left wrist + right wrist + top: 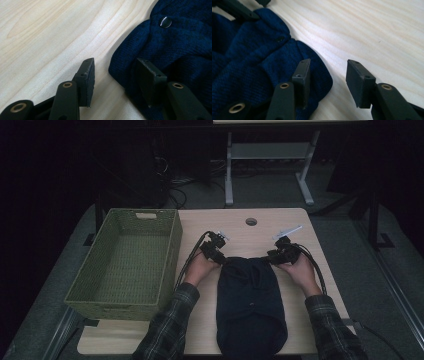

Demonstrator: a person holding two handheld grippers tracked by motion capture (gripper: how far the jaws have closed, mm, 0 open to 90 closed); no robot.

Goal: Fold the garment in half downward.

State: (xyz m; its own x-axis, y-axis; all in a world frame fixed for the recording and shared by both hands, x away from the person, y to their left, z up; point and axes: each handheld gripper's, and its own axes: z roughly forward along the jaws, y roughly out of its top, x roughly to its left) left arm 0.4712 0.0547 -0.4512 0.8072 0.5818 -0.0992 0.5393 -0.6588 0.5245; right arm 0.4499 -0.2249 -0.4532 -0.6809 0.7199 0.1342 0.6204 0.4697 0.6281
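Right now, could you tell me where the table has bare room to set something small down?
Bare wood lies along the far edge around the round cable hole, and between the green woven basket and the dark blue knit garment. It is crowded at the garment's far corners, where the left claw and right claw straddle them.

On my pale wooden counter (240,227) the dark blue knitted garment (251,307) lies at centre, reaching to the near edge. The green woven basket (172,247) stands to its left. My left tool (223,258) sits at the garment's far-left corner, my right tool (270,258) at its far-right corner.
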